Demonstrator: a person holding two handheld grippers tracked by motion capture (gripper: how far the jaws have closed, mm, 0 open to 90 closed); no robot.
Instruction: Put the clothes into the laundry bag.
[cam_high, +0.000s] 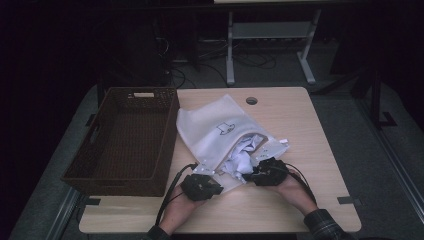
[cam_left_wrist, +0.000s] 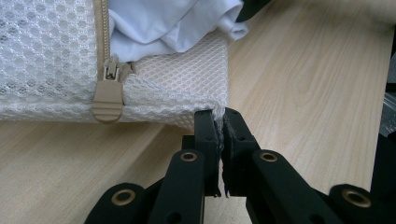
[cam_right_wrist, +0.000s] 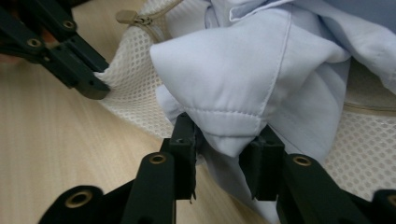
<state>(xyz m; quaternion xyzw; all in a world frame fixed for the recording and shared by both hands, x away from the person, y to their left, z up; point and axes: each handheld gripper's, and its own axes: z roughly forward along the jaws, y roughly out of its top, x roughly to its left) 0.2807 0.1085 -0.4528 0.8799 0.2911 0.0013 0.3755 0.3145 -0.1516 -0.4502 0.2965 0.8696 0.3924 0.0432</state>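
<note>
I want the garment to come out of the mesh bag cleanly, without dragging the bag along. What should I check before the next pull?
1. Left claw pinches the mesh bag at its corner: ok, the mesh sits between closed jaws.
2. Right claw has the white garment: ok, a stitched fold sits between its jaws, though how firmly they press cannot be told.
3. Zipper open: ok, the zipper pull sits at the end of the track and the cloth spills out.
4. Right claw clear of the mesh: cannot tell, cloth hides the jaw tips.
5. Wicker basket ready to the left: ok, it looks empty.
6. Table free for the pull: ok.
</note>
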